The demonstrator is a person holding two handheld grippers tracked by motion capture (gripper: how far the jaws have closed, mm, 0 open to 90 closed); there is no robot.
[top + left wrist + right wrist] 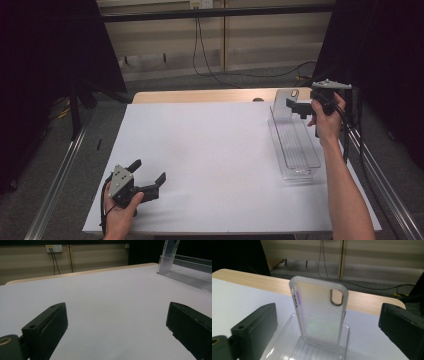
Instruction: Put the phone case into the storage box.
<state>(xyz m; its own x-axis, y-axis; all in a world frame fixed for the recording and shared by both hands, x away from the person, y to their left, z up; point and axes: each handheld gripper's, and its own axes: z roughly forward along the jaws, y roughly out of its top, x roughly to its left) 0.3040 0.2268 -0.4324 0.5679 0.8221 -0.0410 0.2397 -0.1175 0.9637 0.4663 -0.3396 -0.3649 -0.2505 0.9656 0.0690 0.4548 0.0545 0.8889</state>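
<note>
Our right gripper (296, 107) hangs spread beside the translucent frosted phone case (319, 312), upright at the far end of the clear plastic tray (295, 145). Left gripper (147, 178) gapes over white tabletop (210, 155); grey carpet (165, 82) beyond.

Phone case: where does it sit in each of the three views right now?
High view: the phone case stands upright at the far end of the clear tray, right side of the table.
Left gripper view: top right corner, far off.
Right gripper view: centre, between open jaws.
Shared landmark: the clear tray.
</note>
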